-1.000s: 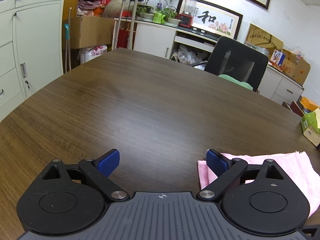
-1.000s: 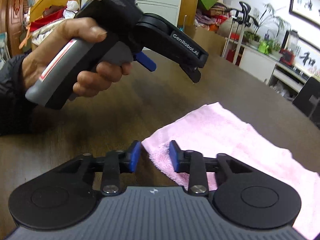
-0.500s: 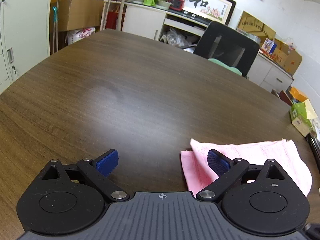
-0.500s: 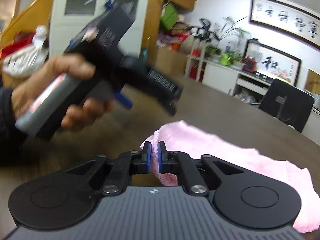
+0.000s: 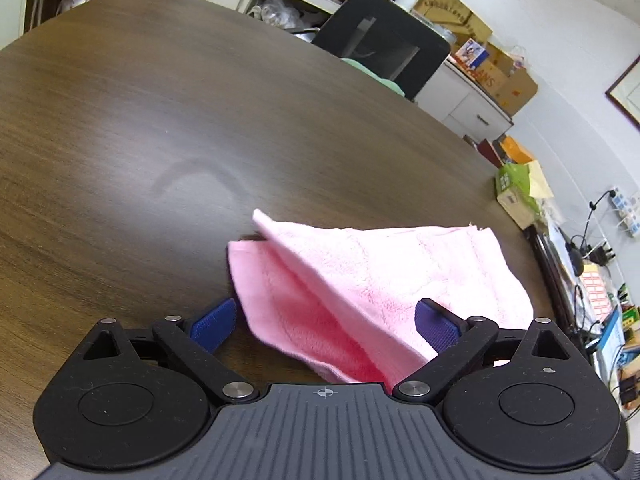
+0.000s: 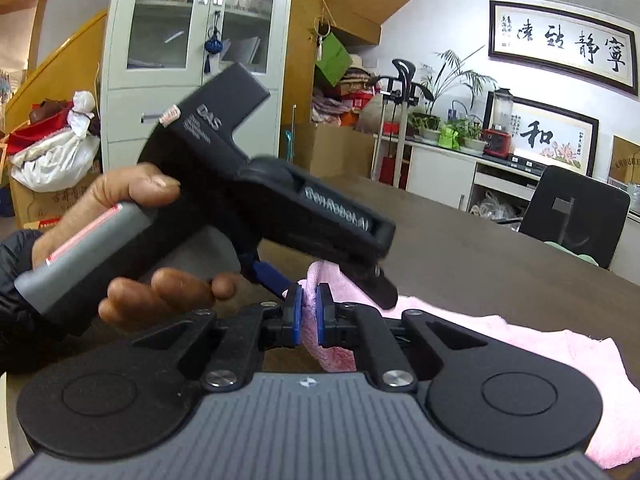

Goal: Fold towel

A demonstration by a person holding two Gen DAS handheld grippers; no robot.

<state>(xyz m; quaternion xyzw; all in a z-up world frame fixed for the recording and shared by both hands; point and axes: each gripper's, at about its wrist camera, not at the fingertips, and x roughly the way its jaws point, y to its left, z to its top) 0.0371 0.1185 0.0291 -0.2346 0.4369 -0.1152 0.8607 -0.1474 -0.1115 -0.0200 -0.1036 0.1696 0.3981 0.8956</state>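
Observation:
A pink towel (image 5: 372,276) lies on the dark wooden table (image 5: 160,120), with one corner lifted and folded up. My left gripper (image 5: 324,324) is open, its blue pads on either side of the towel's near edge. In the right wrist view my right gripper (image 6: 307,314) is shut on a raised corner of the pink towel (image 6: 560,348). The left gripper's body (image 6: 256,184), held by a hand, hovers just in front of and above the right gripper.
A black office chair (image 5: 384,44) stands at the table's far side. A green and yellow box (image 5: 516,188) sits at the table's right edge. Cabinets, cartons and plants line the walls.
My right gripper has closed on the towel corner and lifted it. My left gripper has moved right and tilted down, so the towel now lies between its open fingers.

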